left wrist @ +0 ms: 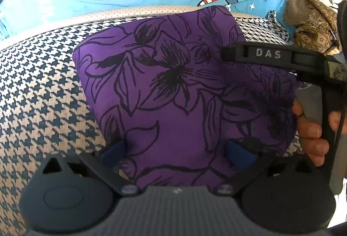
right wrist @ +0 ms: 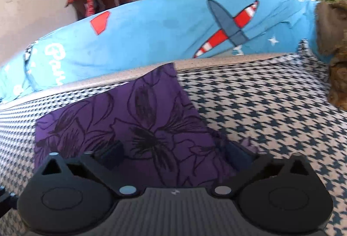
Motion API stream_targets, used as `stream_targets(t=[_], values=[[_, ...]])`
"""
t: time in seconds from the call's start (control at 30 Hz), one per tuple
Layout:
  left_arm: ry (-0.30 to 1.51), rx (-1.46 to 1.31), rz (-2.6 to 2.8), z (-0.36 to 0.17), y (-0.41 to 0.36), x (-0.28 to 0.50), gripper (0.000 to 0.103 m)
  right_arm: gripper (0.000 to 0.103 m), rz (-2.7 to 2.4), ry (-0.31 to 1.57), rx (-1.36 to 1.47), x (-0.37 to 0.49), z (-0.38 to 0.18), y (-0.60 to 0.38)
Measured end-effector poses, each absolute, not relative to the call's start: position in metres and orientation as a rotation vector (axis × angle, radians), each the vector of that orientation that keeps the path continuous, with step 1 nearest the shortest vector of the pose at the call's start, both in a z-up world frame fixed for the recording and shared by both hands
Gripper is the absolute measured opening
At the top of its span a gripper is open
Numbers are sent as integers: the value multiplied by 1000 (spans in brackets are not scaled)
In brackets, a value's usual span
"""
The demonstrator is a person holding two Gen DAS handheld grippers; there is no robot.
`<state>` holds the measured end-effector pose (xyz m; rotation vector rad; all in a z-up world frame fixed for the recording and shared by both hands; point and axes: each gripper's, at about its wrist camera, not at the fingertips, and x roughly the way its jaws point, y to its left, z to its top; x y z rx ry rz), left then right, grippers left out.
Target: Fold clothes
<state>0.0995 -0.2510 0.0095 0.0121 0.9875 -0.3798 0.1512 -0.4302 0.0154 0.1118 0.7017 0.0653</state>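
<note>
On purple floral cloth [left wrist: 173,88], both tools spread; "DAS" on right tool [left wrist: 225,54]

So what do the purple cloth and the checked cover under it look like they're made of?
The purple cloth looks like a thin, smooth woven fabric, matte, with printed black flowers; it drapes in soft rolls. The checked cover looks like a thicker, coarser weave, the houndstooth seemingly woven in, with visible ribbed texture. The fibre of either cannot be told.
</note>
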Motion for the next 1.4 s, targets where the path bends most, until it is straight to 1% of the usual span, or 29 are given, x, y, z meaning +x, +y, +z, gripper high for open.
stream_targets(t=[0.2, 0.37, 0.5, 0.9, 1.17, 1.4], values=[[1017, 6, -375, 12, -248, 99, 103, 103, -41, 709, 160, 145, 27, -438], [1028, -5, -376, 13, -243, 99, 103, 103, -95, 825, 310, 144, 30, -455], [1031, -5, -377, 15, -242, 98, 103, 103, -161, 855, 381, 131, 34, -466], [1015, 8, -369, 14, -244, 95, 103, 103, -159, 754, 170, 86, 62, -442], [1003, 26, -364, 11, -248, 94, 103, 103, -125, 767, 158, 57, 61, -442], [988, 36, -369, 11, -247, 90, 103, 103, -152, 781, 193, 56, 54, -452]])
